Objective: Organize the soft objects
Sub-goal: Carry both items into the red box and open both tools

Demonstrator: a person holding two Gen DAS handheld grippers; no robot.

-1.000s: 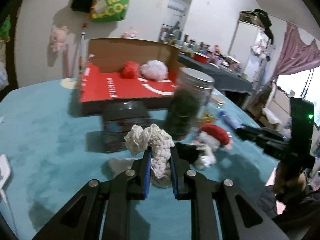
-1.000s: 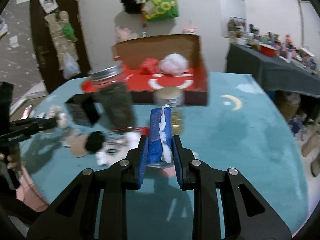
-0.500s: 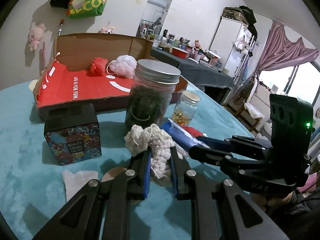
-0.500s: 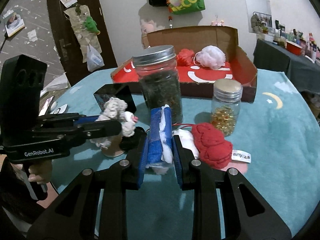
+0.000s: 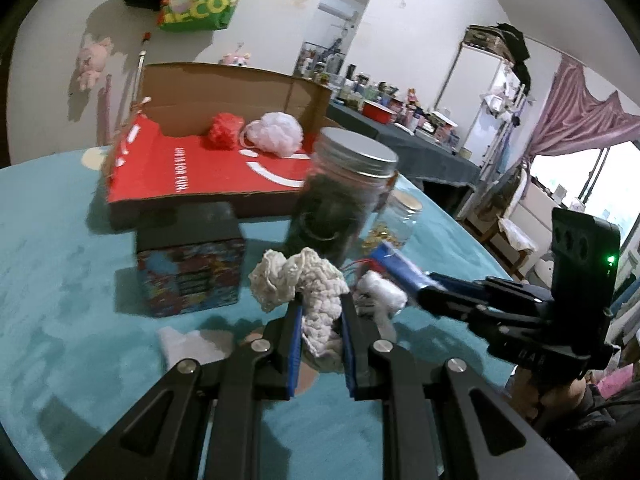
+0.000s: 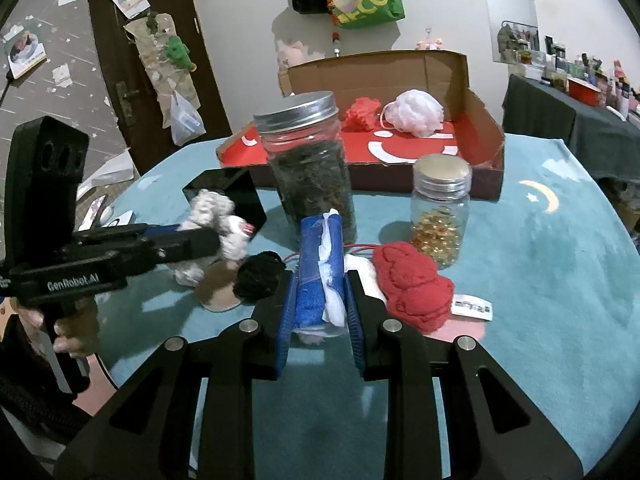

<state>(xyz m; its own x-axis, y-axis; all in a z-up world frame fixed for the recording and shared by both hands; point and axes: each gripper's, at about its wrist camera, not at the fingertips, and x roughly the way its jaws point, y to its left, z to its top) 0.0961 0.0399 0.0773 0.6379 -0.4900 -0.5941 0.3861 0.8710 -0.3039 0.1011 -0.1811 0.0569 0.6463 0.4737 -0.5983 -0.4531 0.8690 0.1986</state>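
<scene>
Both grippers are loaded, presumably so that 2 soft items travel to the cardboard box [image 6: 486, 128] together. The left gripper [image 5: 320, 320] has its jaws clamped on a cream knitted toy [image 5: 308, 280], pinched low on its body so the bulky top flops free above the fingers. The right gripper [image 6: 320, 292] has its jaws pressed together on a blue and white cloth roll [image 6: 322, 268], held upright by its lower half.

Taking the tall jar [image 6: 308, 168] as landmark: the knitted toy hangs in front of it to its left, the cloth roll directly in front of it, and the box lies behind it, already holding a red pouf [image 6: 360, 112] and a white bath pouf [image 6: 416, 112]. A red knitted piece [image 6: 412, 284] rests on the teal table [image 6: 560, 260] in front and to the right of the jar, beside the small jar [image 6: 440, 216] of golden capsules; a black pompom [image 6: 260, 276] sits in front to its left. These 2 still look unsorted. The jars, being hard, likely stay put.
</scene>
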